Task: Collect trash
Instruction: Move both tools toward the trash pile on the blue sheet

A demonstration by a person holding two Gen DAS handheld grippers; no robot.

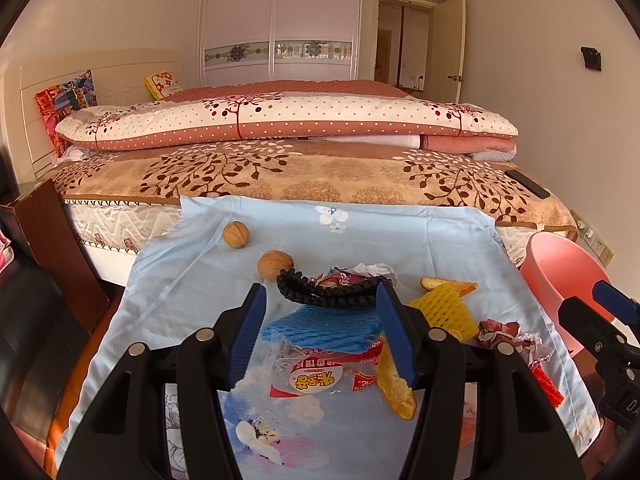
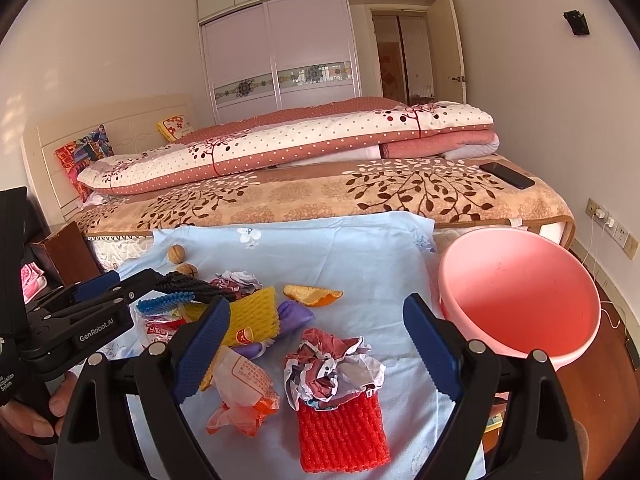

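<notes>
On the cloth-covered bench (image 2: 360,256), two walnuts (image 1: 236,234) lay at the left, then the left gripper (image 1: 320,320) hung wide open and empty over blue foam netting (image 1: 324,330), the right gripper (image 2: 316,344) gaped empty above crumpled paper (image 2: 328,372) and red netting (image 2: 342,436), and the pink bin (image 2: 516,296) stood rightmost.

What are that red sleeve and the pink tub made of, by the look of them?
Red sleeve: likely soft foam netting, matte; its surface is an open ribbed mesh. Pink tub: probably moulded plastic, smooth with a slight sheen; thin, even rim.
</notes>
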